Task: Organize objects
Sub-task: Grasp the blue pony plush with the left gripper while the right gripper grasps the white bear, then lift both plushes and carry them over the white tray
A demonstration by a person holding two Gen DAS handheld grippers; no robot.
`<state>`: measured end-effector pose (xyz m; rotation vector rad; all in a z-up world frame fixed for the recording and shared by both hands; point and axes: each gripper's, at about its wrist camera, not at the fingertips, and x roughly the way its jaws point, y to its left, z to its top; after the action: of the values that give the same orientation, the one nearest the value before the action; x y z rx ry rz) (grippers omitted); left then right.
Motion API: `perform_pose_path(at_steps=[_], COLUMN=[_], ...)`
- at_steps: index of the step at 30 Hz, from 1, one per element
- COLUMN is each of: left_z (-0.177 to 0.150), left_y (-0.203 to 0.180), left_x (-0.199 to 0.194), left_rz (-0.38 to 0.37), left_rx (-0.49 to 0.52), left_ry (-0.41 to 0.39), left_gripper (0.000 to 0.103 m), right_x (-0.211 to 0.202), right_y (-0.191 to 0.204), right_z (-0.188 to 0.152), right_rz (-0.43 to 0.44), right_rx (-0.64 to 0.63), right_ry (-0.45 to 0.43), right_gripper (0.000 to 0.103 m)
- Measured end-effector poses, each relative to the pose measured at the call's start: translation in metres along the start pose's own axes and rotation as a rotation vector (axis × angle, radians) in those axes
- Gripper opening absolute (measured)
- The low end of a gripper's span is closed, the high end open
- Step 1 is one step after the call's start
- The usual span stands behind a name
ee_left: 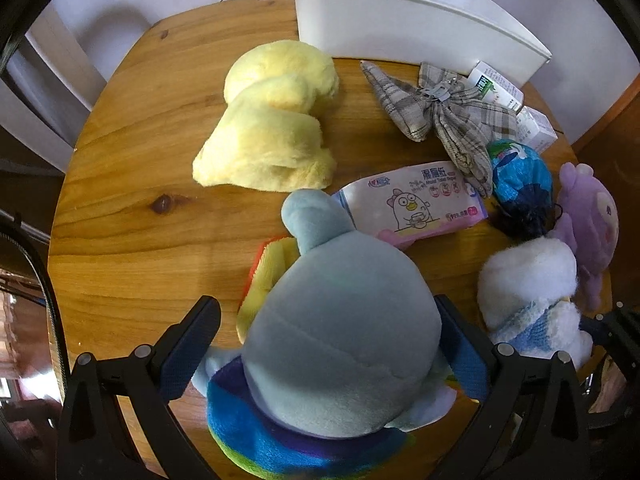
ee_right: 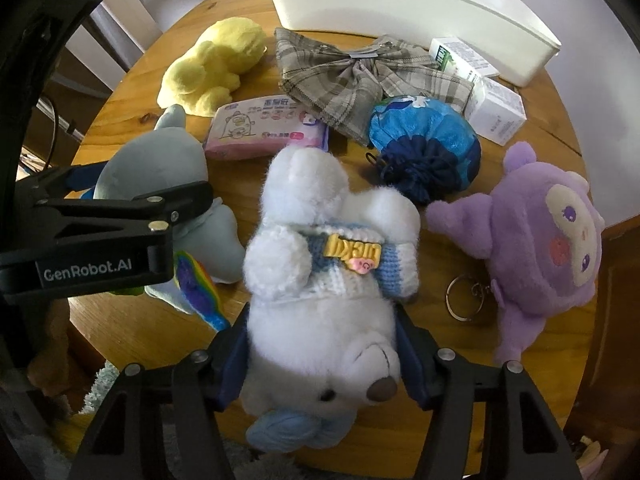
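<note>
Pickup step of the sorting, judged from the scene. Right hand-held gripper (ee_right: pixel 322 356) narrowed around the white plush bear (ee_right: pixel 320 280), pads at its flanks, bear lying on the desk (ee_right: pixel 520 128). Left hand-held gripper (ee_left: pixel 326 344) wide, straddling the grey plush toy (ee_left: pixel 340 340), left pad clear of it. Next: firm both grips, lift, carry toward the white bin (ee_right: pixel 400 8) at the desk's far edge.

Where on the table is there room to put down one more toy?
The bare wood left of the yellow plush and grey plush is free. So is the corner beside the white bin. The right side is crowded around the wipes and blue pouch.
</note>
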<state>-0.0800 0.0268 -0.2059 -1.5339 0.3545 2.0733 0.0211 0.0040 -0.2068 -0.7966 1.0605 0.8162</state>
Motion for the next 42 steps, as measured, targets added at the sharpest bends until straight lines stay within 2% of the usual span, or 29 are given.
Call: perform_pose_path(at_steps=[6,11,17,21,22,25,30,31,35,42], left_z=[-0.001,-0.007,-0.014,-0.023,-0.013,-0.010,-0.022,-0.026,-0.036,-0.035], left_y=[0.002,-0.001,0.000,0.000,0.005,0.002,-0.006,-0.006,-0.002,0.002], left_x=[0.003,-0.005,-0.027,-0.053,-0.056,-0.076,-0.124,-0.136,-0.171,-0.209], left_rz=[-0.021,-0.050,-0.029,-0.029,-0.032,-0.030,-0.010,-0.003,0.005,-0.015], left_rx=[0.007,0.031,0.064,0.058,0.056,0.055,0.060,0.063,0.062,0.053], left_ry=[0.011,-0.005,-0.038,-0.092,-0.108,-0.163,-0.260,-0.280,-0.330,-0.363], left_gripper=[0.102,0.087,0.081,0.081,0.081,0.081,0.081,0.081,0.081,0.081], right_x=[0.000,0.001,-0.008,-0.023,-0.028,-0.047,-0.078,-0.086,-0.110,-0.154], right_y=[-0.001,0.000,0.001,0.005,0.006,0.005,0.000,-0.002,-0.015,-0.050], right_z=[-0.004,0.000,-0.002,-0.005,-0.007,-0.013,-0.028,-0.031,-0.039,-0.043], right_rz=[0.006,0.008,0.005,-0.010,-0.013,-0.019,-0.026,-0.008,-0.007,0.021], right_rx=[0.002,0.004,0.008,-0.002,-0.004,-0.007,0.008,-0.127,-0.093,-0.021], right_ry=[-0.005,-0.010,-0.035,-0.084,-0.102,-0.156,-0.235,-0.277,-0.333,-0.431], right_gripper=[0.061,0.059,0.058,0.058,0.058,0.058,0.058,0.058,0.058,0.058])
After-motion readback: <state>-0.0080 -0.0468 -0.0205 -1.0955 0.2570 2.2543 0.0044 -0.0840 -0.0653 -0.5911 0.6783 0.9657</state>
